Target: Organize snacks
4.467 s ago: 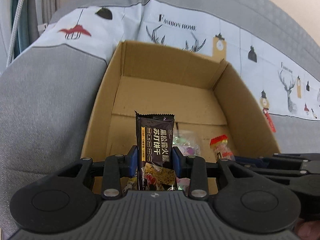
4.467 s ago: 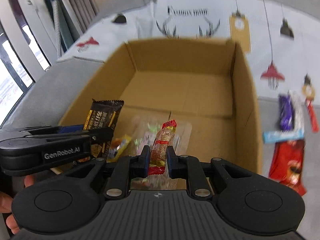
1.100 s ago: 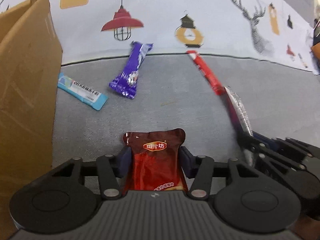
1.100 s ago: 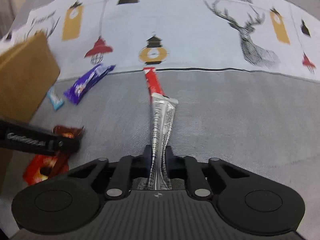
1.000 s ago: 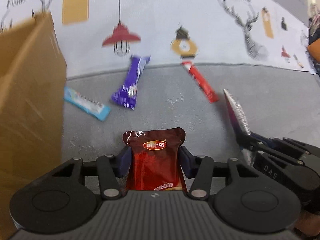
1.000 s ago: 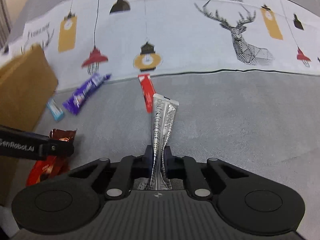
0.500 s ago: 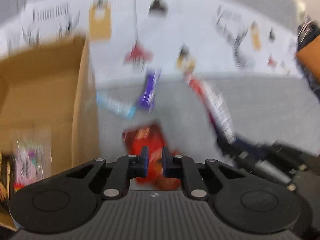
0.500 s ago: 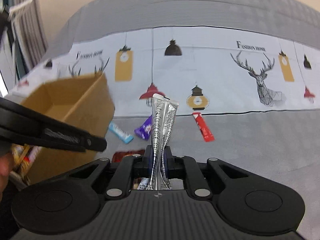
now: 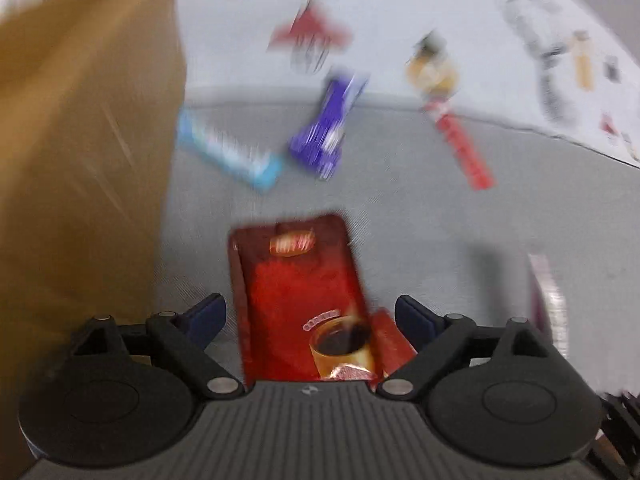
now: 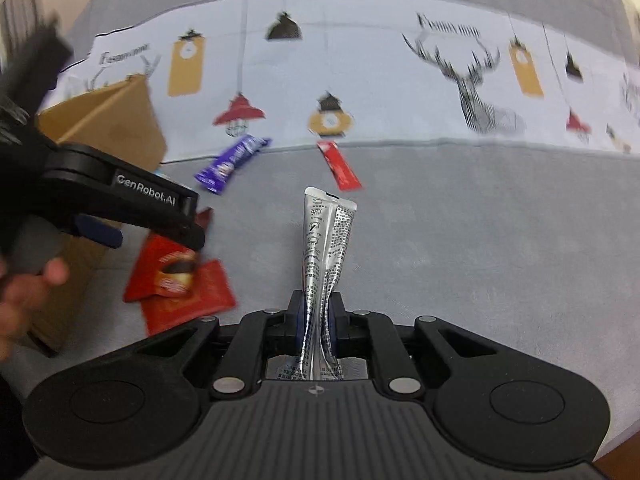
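**Snacks still loose on the sofa**

The red pouch (image 9: 298, 292) lies on the grey cushion (image 10: 480, 240) between the wide-open fingers of the left gripper (image 9: 310, 316), not held. The right gripper (image 10: 316, 322) is clamped on a silver packet (image 10: 326, 248). A blue bar (image 9: 228, 152), a purple bar (image 9: 326, 120) and a red stick (image 9: 460, 144) lie beside the cardboard box (image 9: 80, 140), so several pieces look still to be boxed.

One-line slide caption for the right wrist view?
Right gripper clamps a silver sachet above the grey sofa; left gripper hovers, jaws open, over red packets.
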